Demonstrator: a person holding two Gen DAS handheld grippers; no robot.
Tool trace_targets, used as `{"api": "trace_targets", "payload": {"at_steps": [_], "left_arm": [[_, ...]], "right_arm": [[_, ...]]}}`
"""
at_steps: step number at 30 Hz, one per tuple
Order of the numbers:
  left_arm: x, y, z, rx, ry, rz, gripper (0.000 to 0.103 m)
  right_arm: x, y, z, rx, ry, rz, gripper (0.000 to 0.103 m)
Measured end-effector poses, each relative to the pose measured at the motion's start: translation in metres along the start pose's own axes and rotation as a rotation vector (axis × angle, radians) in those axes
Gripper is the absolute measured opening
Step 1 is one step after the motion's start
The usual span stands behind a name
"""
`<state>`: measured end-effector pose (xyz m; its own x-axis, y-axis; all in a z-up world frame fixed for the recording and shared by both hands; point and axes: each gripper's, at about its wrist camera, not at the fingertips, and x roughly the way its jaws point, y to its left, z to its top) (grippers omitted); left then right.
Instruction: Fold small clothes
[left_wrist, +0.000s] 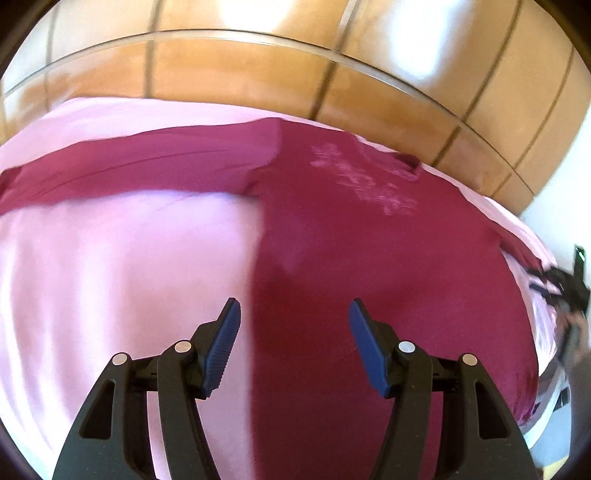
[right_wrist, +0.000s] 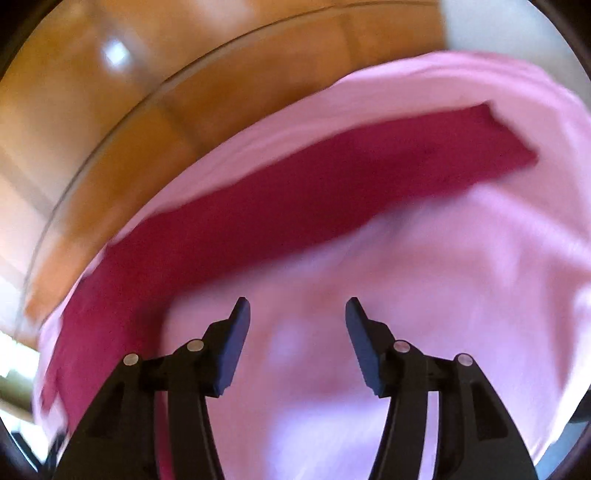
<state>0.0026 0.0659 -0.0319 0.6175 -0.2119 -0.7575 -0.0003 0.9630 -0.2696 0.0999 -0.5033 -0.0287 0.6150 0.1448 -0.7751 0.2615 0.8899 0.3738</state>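
Observation:
A maroon long-sleeved shirt (left_wrist: 332, 236) lies flat on a pink cloth (left_wrist: 122, 280), with a faded pale print (left_wrist: 369, 177) on its chest and one sleeve (left_wrist: 140, 166) stretched out to the left. My left gripper (left_wrist: 294, 314) is open and empty, above the shirt's left side edge near the hem. In the right wrist view the other sleeve (right_wrist: 314, 188) stretches up to the right across the pink cloth (right_wrist: 424, 295). My right gripper (right_wrist: 297, 314) is open and empty over the pink cloth, just below that sleeve. The right gripper also shows, blurred, in the left wrist view (left_wrist: 561, 291).
The pink cloth covers a round glass table whose rim (left_wrist: 258, 37) curves across the back. An orange tiled floor (left_wrist: 443, 81) lies beyond it, also in the right wrist view (right_wrist: 110, 110). Both views are motion-blurred.

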Motion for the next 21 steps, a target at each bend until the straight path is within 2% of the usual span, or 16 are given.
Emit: {"api": "trace_targets", "payload": {"at_steps": [3, 4, 7, 8, 9, 11, 12, 13, 18, 21], "left_arm": [[-0.014, 0.022, -0.009, -0.042, 0.016, 0.013, 0.06], [-0.017, 0.029, -0.014, -0.058, 0.036, -0.011, 0.06], [-0.023, 0.036, -0.029, -0.068, 0.091, -0.067, 0.06], [-0.025, 0.035, -0.035, -0.049, 0.096, -0.067, 0.06], [-0.027, 0.033, -0.04, -0.026, 0.095, -0.065, 0.055], [-0.03, 0.027, -0.048, 0.017, 0.1, -0.077, 0.035], [-0.029, 0.025, -0.048, 0.023, 0.104, -0.093, 0.011], [-0.03, 0.021, -0.048, 0.041, 0.103, -0.086, 0.003], [-0.042, 0.017, -0.052, 0.089, 0.092, -0.055, 0.003], [-0.038, 0.02, -0.057, 0.094, 0.126, -0.041, 0.003]], "right_arm": [[-0.02, 0.02, -0.051, -0.091, 0.11, 0.138, 0.054], [-0.028, 0.028, -0.075, -0.136, 0.15, 0.171, 0.053], [-0.043, 0.043, -0.127, -0.238, 0.227, 0.163, 0.052], [-0.049, 0.045, -0.14, -0.272, 0.233, 0.145, 0.046], [-0.056, 0.048, -0.154, -0.304, 0.238, 0.123, 0.039], [-0.064, 0.047, -0.165, -0.325, 0.253, 0.093, 0.008], [-0.067, 0.045, -0.166, -0.338, 0.256, 0.078, 0.008], [-0.07, 0.044, -0.169, -0.345, 0.252, 0.072, 0.008], [-0.101, 0.044, -0.164, -0.399, 0.19, 0.048, 0.007], [-0.085, 0.032, -0.172, -0.405, 0.264, 0.019, 0.007]]}}
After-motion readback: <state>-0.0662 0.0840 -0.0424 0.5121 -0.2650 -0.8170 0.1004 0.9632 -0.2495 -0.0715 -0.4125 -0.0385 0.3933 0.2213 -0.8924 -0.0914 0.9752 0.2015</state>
